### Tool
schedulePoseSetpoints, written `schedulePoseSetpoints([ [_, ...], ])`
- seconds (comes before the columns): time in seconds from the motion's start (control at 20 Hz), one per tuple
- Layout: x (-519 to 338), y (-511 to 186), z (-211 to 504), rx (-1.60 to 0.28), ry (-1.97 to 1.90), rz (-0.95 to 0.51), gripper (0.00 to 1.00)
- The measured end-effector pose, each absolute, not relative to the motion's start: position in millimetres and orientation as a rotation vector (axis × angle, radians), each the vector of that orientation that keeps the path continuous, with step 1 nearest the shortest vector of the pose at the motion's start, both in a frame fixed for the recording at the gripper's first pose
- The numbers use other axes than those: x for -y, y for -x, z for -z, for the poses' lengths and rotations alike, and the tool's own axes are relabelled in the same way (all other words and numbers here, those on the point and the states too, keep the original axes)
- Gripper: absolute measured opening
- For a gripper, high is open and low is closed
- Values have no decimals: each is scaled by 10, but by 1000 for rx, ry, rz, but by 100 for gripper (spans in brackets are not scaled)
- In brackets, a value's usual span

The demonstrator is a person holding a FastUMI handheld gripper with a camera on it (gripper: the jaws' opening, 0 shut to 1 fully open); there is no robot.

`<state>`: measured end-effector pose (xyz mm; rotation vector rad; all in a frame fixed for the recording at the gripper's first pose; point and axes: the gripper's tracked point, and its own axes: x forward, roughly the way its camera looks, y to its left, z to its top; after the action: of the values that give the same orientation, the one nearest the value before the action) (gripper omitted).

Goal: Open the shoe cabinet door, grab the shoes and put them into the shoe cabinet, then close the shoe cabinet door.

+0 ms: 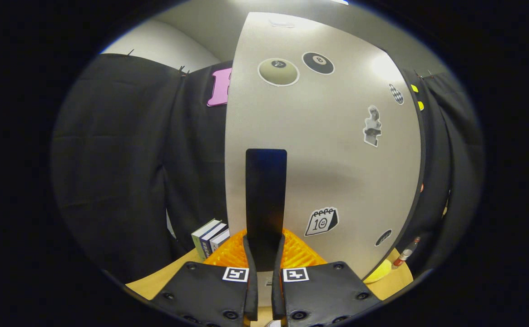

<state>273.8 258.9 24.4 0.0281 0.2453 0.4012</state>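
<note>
The claw [264, 245] is clamped on the dark handle [266, 200] of the shoe cabinet door [337, 150]. The door looks stiff, light and smooth; that upright handle is the sensible hold.

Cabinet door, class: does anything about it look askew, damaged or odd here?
Nothing stands out. The cabinet door looks intact, its stickers lying flat. The tool is shut on the black handle, both fingers pressing its sides.
</note>
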Motion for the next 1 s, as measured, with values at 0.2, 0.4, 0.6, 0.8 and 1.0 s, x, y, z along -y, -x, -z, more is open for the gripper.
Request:
schedulePoseSetpoints([
  [0.2, -2436, -2572, -270, -248, -22, -396, 13],
  [0.4, -2238, -2413, -289, -248, -12, -388, 13],
  [0.6, -2014, -2272, -293, -247, -1, -364, 13],
  [0.8, -1766, -2183, -287, -251, 10, -321, 13],
  [1.0, -1486, -2149, -289, -255, 33, -254, 13],
])
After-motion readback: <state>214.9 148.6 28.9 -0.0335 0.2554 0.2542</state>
